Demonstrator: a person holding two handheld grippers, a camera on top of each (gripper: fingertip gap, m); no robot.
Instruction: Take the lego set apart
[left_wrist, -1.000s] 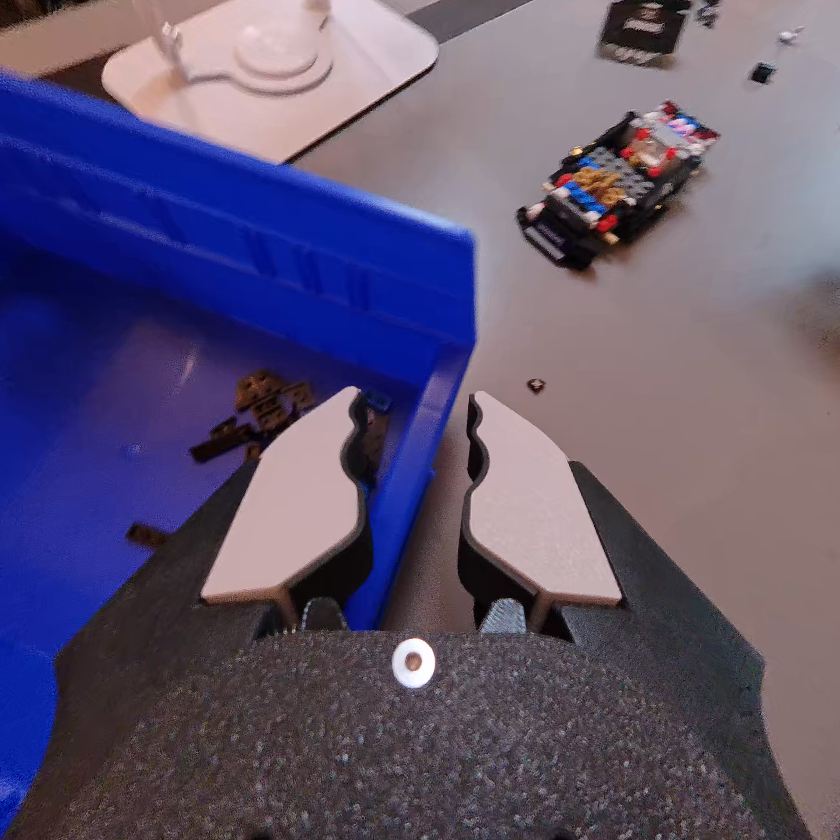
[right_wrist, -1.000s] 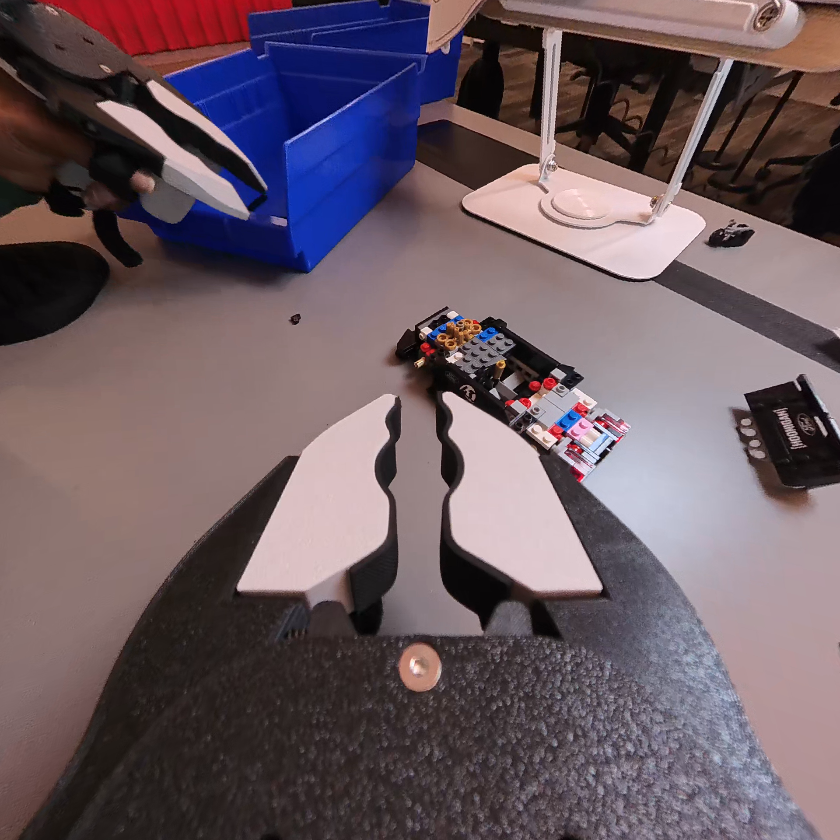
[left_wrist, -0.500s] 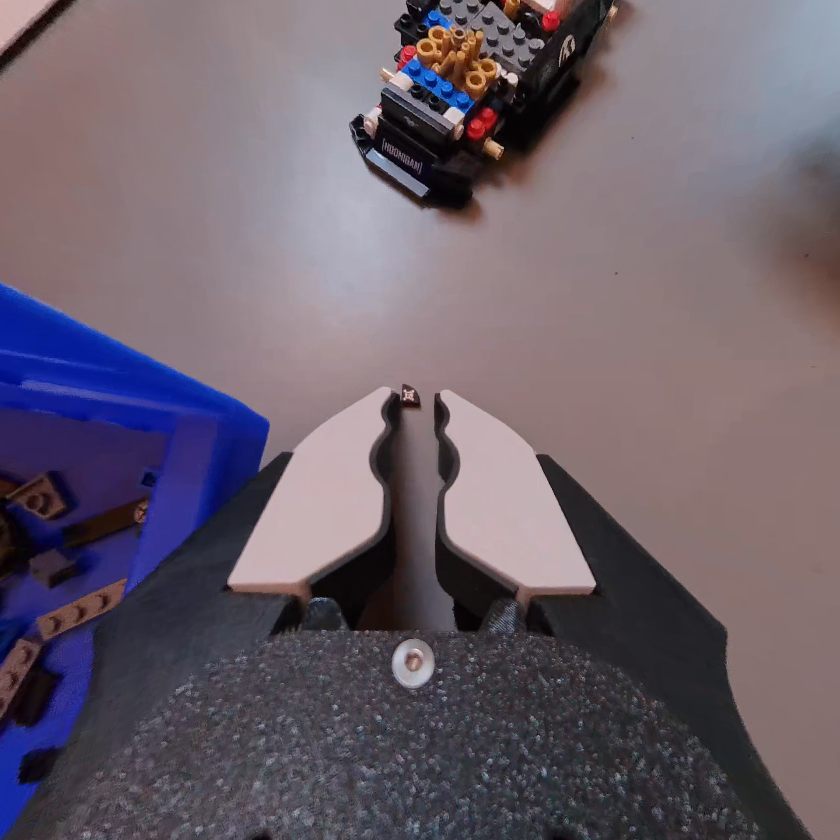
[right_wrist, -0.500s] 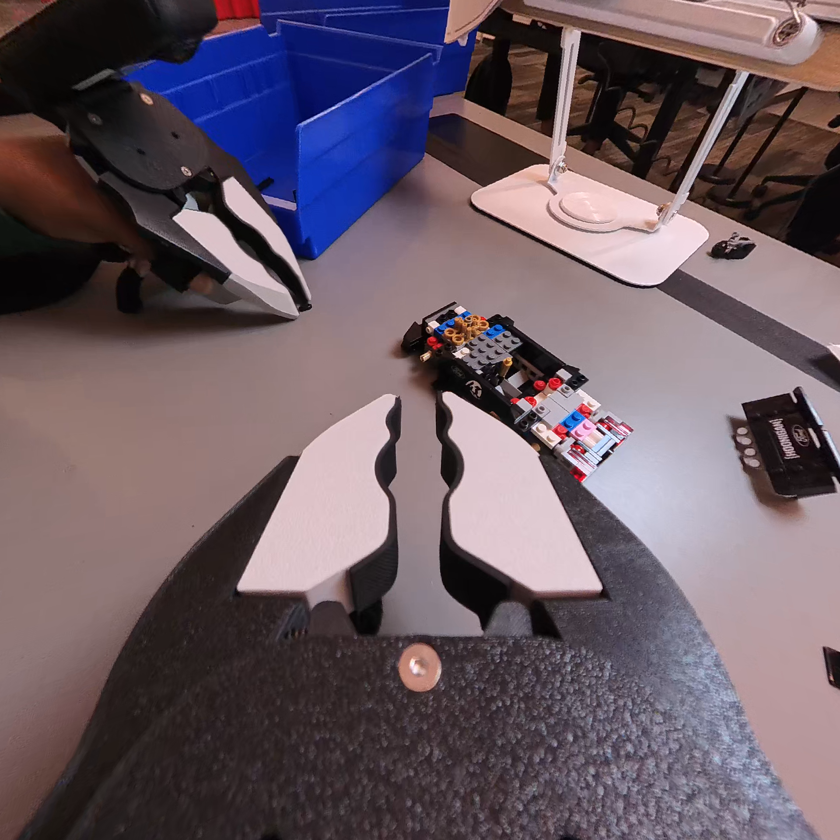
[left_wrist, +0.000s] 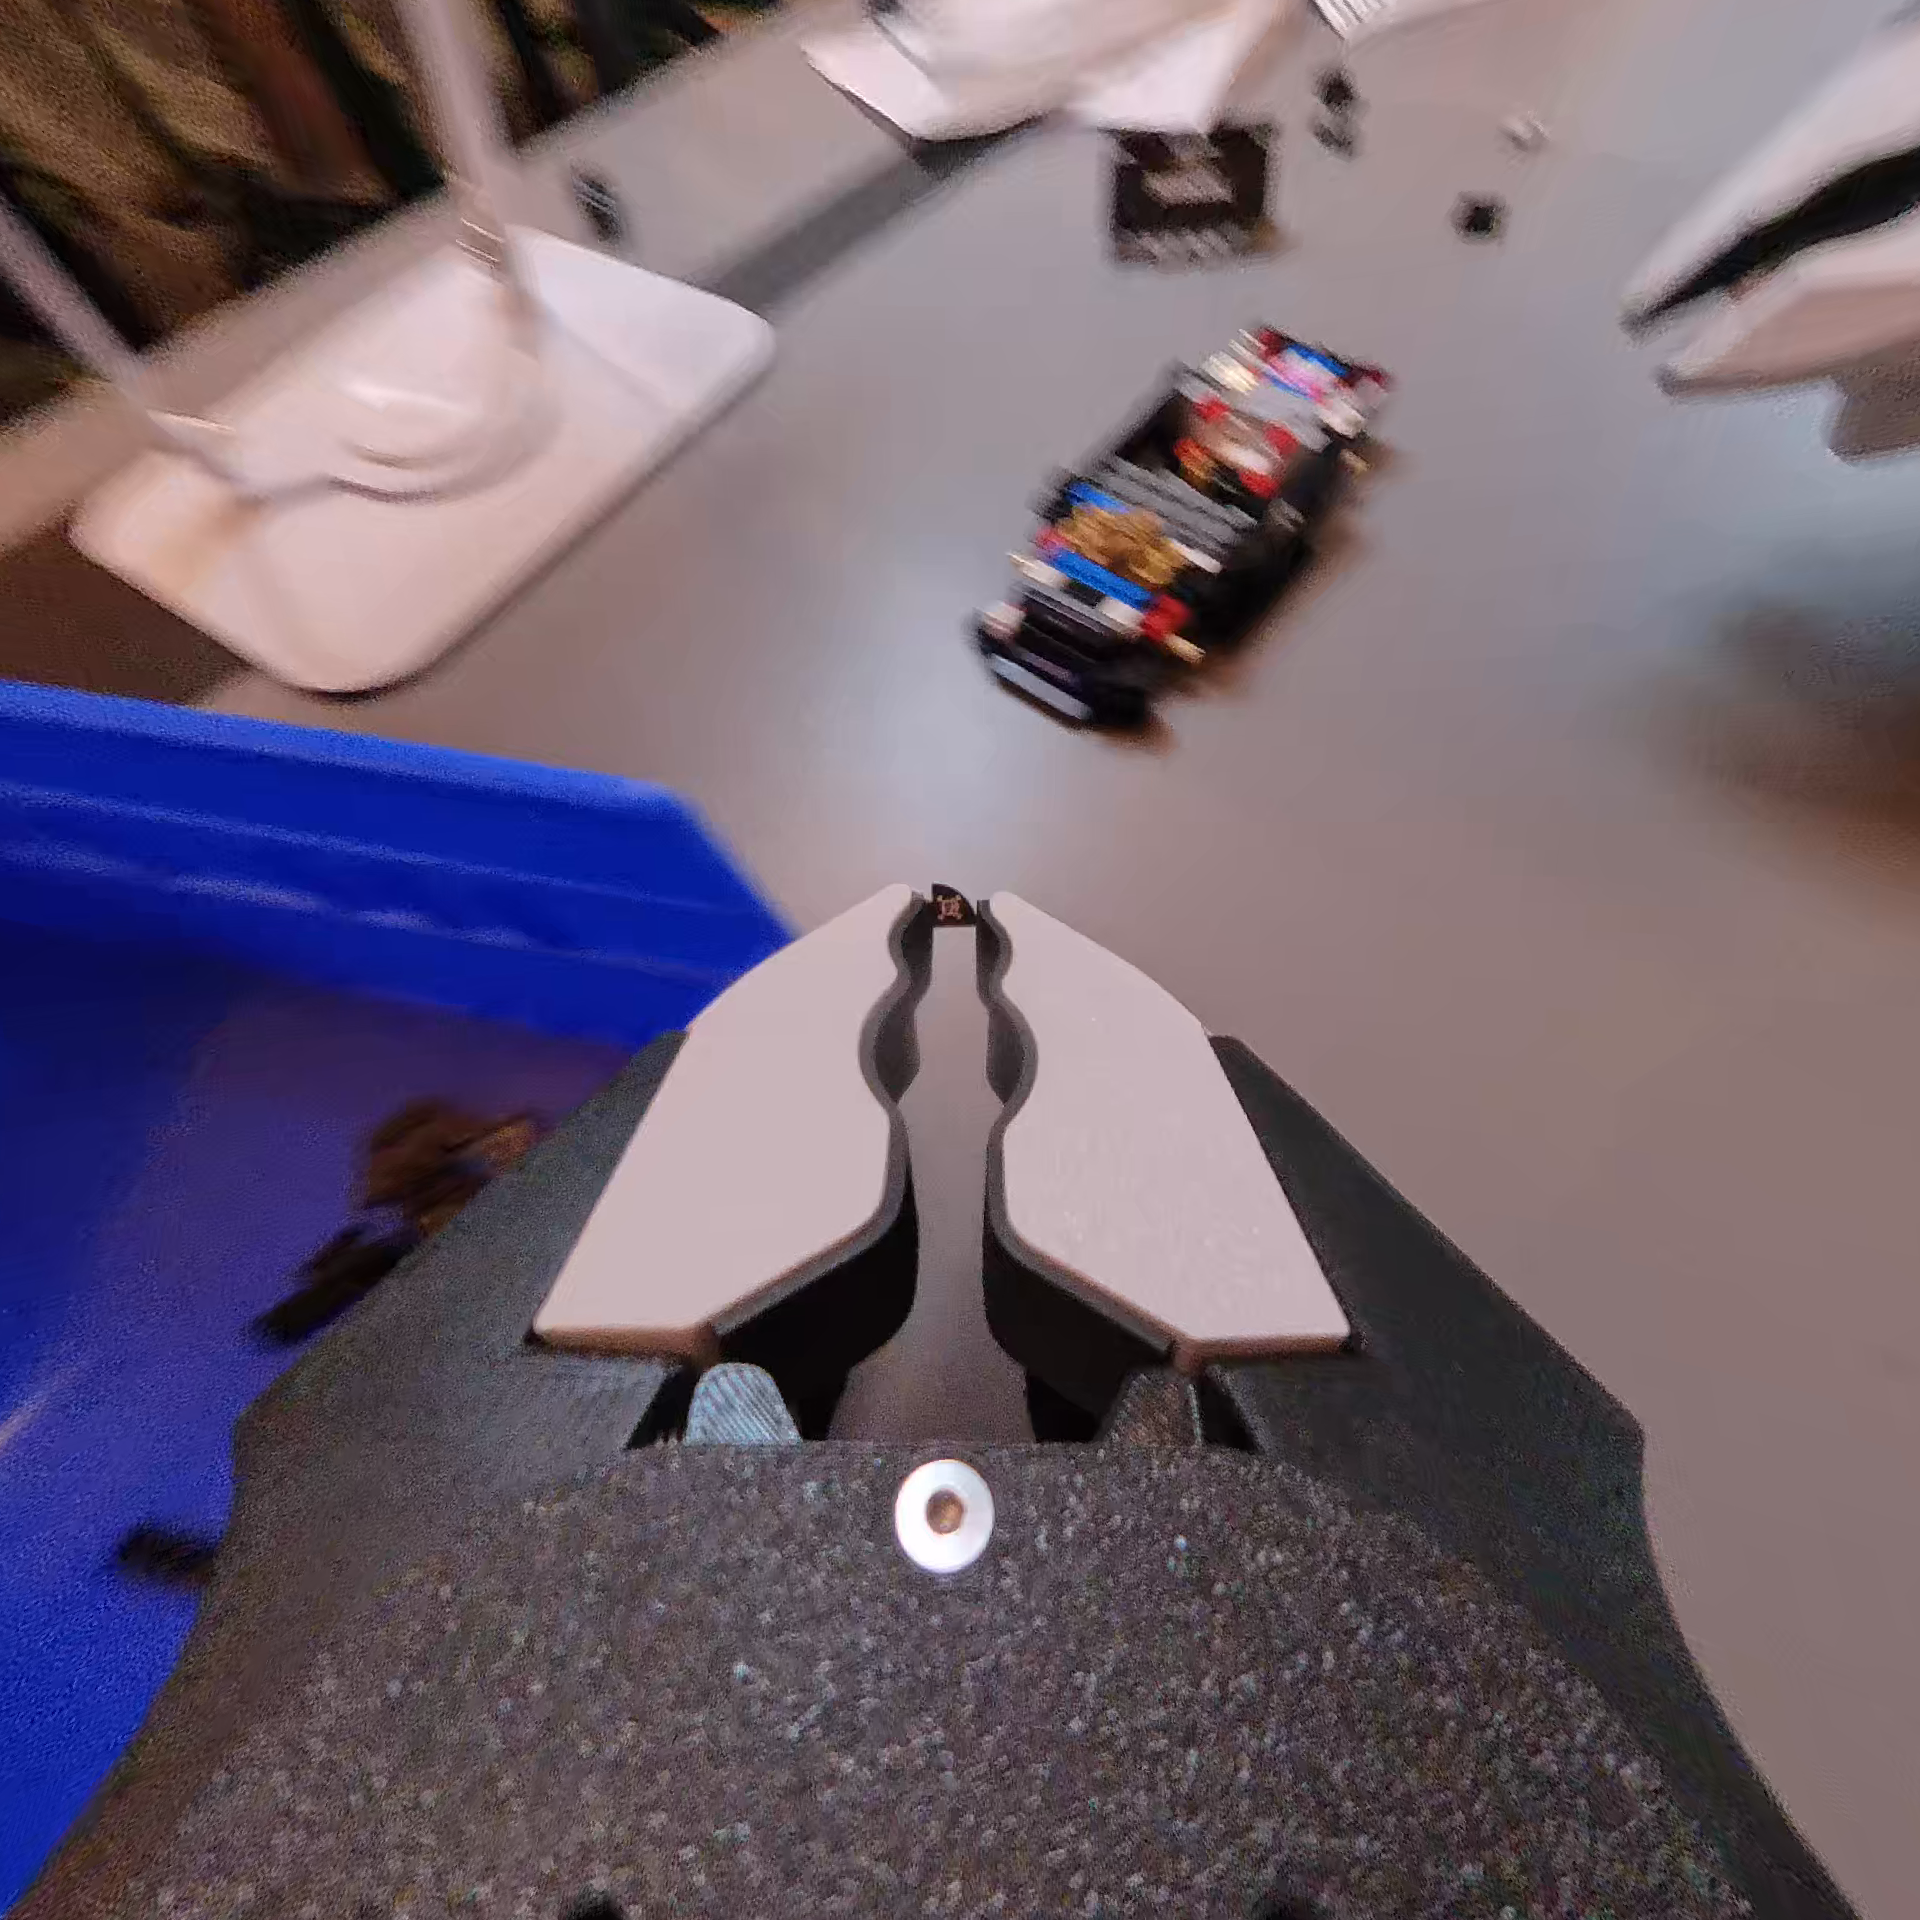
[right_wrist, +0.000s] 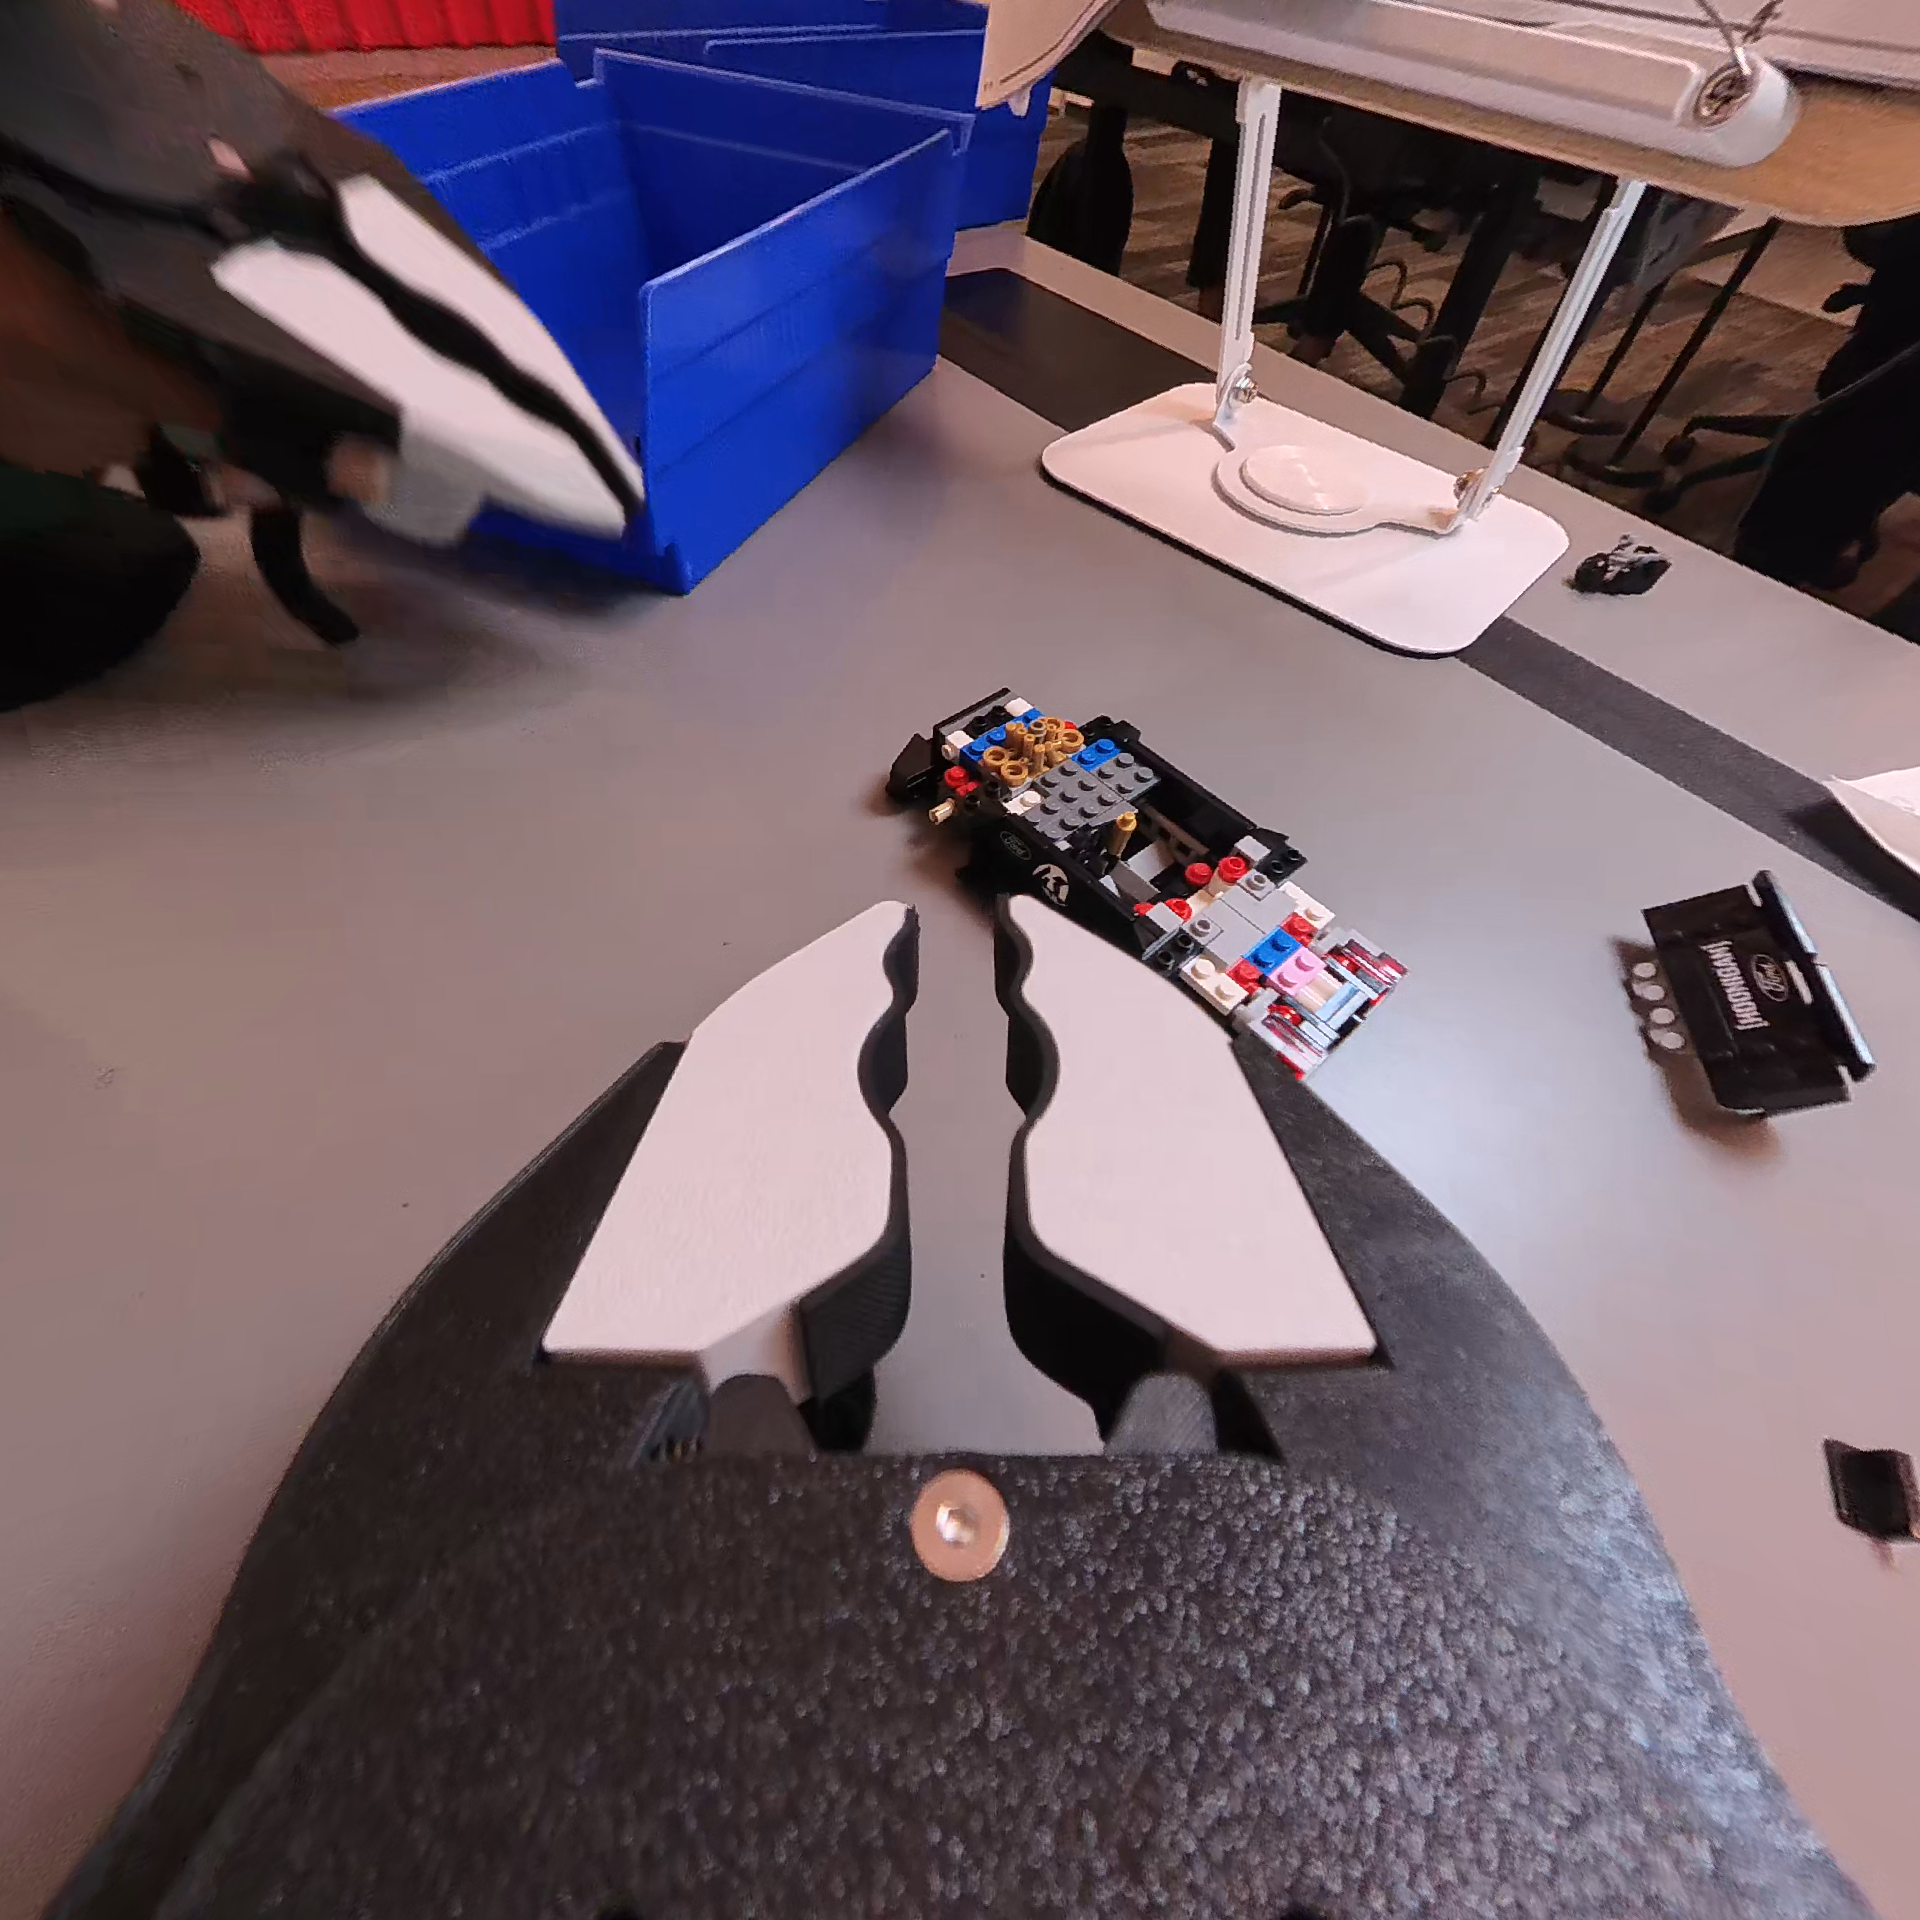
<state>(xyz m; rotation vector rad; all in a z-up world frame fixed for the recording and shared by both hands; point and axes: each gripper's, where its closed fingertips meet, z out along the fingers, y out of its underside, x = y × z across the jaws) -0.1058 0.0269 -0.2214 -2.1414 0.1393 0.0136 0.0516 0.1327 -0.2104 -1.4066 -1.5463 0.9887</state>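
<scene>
The left gripper is pinching a tiny black lego piece right at its tips, with the jaws almost together. It is lifted off the grey table and sits just beside the blue bin. The bin lies to the gripper's left side, and the near wall of the bin is right next to the left finger. Some dark lego bits already lie inside the bin.

My guess is the tiny piece goes into the bin next. For that, the gripper must swing a little to the left, over the wall, and then let go. The piece is very small, so it could slip out or fall on the table side of the wall.

The lego car is on the table, well away from the bin on the right gripper's side. Its long side runs from the bin end toward the right gripper. This gripper holds nothing, with a narrow gap between its jaws. Its tips are just beside the car, so it is the nearer one for pulling off more parts. A loose black lego panel lies beyond the car, farther from the bin. A white lamp base stands behind the car.
</scene>
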